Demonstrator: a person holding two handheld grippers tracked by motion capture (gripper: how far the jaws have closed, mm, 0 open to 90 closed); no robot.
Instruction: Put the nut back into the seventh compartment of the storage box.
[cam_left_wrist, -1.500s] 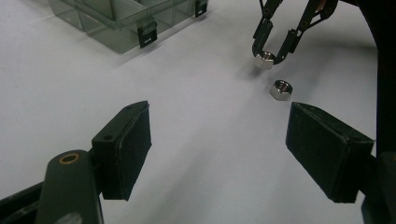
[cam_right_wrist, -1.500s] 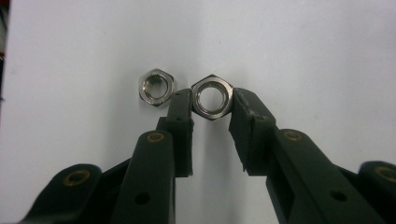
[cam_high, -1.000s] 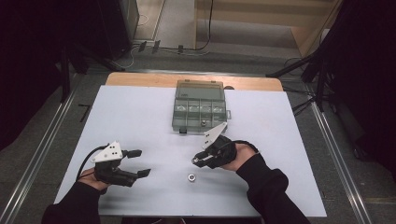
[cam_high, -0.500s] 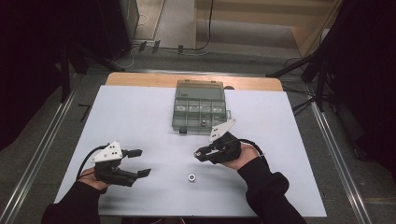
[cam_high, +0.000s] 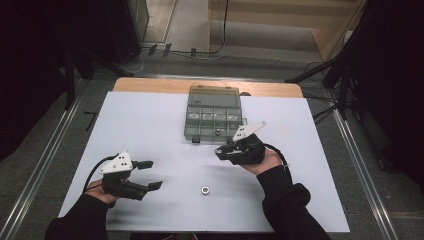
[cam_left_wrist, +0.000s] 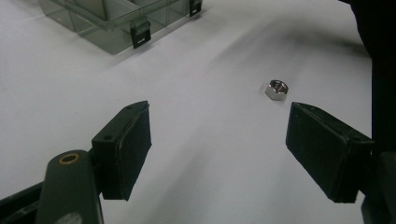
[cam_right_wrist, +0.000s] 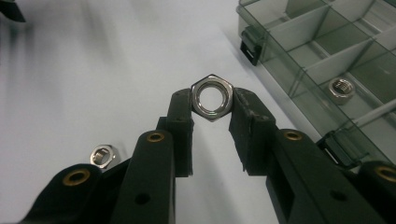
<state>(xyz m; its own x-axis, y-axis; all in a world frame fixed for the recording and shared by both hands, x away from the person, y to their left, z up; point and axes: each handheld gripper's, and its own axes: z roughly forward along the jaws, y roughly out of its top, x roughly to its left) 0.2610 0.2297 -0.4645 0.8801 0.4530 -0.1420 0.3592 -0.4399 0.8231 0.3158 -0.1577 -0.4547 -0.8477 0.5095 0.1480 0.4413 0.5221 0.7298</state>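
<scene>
While carried toward the box, right gripper (cam_right_wrist: 211, 119): clamped on a hex nut (cam_right_wrist: 212, 96), gripped by opposite flats at the very tips, bore facing the camera, so the drop stays easy to aim.
Hold height: clear of the table (cam_high: 150, 125), nut well apart from the sheet, likely to pass over the near wall.
Box (cam_high: 214, 116): lid open, just left and far of the right gripper (cam_high: 225, 150); dividers upright, one nut (cam_right_wrist: 340, 89) already in a near compartment.
Likely target: same compartment, judged from that match.
In the way: near wall and two black latches (cam_right_wrist: 250, 44); dividers leave narrow bays.
Left gripper (cam_left_wrist: 219, 149): jaws wide apart, nothing between, resting low at near left.
Loose nut (cam_left_wrist: 276, 89): flat on the table, just beyond the left gripper's tips, between both hands.
Surroundings: dark floor, stands and cables far off.
</scene>
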